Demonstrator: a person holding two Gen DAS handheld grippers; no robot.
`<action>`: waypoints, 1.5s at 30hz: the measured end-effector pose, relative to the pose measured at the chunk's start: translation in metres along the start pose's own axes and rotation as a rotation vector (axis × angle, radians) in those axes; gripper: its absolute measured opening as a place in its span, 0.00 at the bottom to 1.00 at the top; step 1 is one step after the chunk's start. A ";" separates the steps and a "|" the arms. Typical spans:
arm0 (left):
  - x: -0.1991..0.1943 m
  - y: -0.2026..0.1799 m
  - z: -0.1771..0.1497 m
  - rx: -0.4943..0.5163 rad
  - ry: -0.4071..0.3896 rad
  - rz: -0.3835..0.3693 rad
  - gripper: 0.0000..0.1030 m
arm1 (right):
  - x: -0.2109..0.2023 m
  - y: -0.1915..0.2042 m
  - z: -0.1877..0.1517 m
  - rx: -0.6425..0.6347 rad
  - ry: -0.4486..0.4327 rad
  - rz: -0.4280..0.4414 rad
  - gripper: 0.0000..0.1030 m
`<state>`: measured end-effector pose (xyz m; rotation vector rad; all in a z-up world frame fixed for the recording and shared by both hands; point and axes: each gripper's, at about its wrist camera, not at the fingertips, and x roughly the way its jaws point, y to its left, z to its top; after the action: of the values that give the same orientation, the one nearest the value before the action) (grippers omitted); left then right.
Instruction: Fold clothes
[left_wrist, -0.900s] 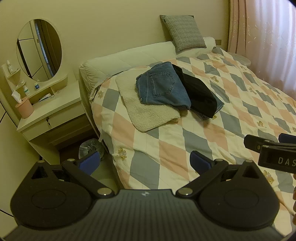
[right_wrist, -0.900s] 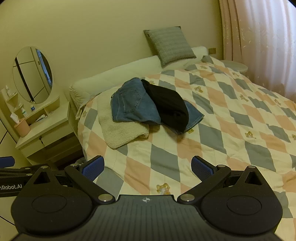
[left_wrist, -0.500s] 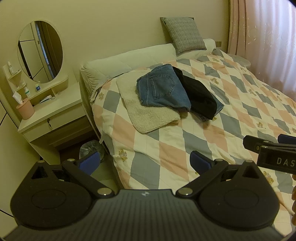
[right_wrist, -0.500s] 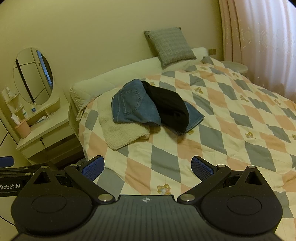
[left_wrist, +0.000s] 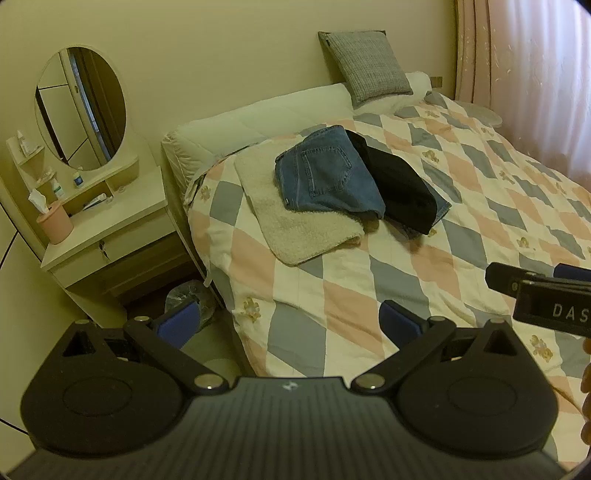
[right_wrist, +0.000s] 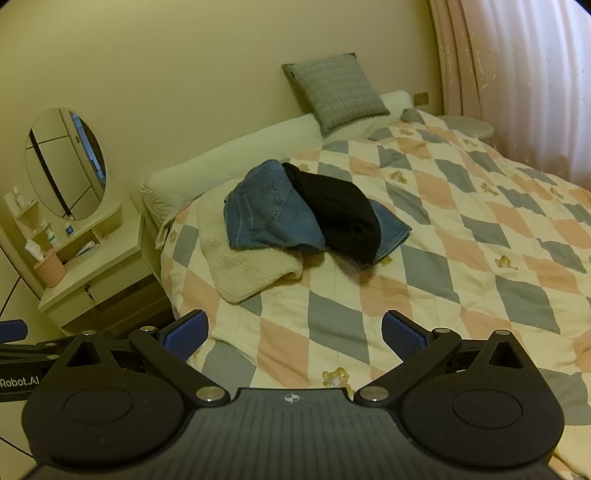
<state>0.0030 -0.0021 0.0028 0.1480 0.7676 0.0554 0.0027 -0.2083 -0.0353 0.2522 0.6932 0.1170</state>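
Bed (left_wrist: 424, 266) with a checked quilt in pink, grey and cream fills both views; it serves as the landmark.

Clothes lie in a loose pile on the bed's head end, near the long white bolster (left_wrist: 258, 118). Blue jeans (left_wrist: 325, 177) sit on top, back pocket up, partly resting on a cream fleece piece (left_wrist: 303, 229) that spreads toward the bed's near edge. A black garment (left_wrist: 399, 188) overlaps the jeans on the side toward the curtain (left_wrist: 535, 74); more denim shows from under it. In the right wrist view the same pile reads jeans (right_wrist: 269, 214), black garment (right_wrist: 340, 214), fleece (right_wrist: 251, 266).

Grey cushion (left_wrist: 365, 66) leans on the wall above the bed's head. Dressing stand (left_wrist: 107, 229) with oval mirror (left_wrist: 79, 107) and pink cup (left_wrist: 55, 223) stands beside the bed's head corner.

Left tool (left_wrist: 288, 323): fingers spread wide, nothing between them, held off the bed's near edge. Right tool (right_wrist: 293, 332): fingers spread wide, empty, above the quilt, well apart from the pile. Its body also enters the left wrist view at the right edge.
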 end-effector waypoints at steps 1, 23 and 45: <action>0.001 0.000 0.000 -0.001 0.003 -0.002 0.99 | 0.001 0.000 0.000 -0.001 0.000 -0.001 1.00; 0.030 -0.015 0.003 0.033 0.070 -0.092 0.99 | 0.025 -0.020 -0.001 -0.007 0.015 -0.058 1.00; 0.109 -0.026 0.043 0.144 0.097 -0.199 0.99 | 0.066 -0.040 0.005 0.095 0.089 -0.133 1.00</action>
<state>0.1111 -0.0215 -0.0455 0.2060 0.8797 -0.1825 0.0573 -0.2354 -0.0829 0.2925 0.8028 -0.0324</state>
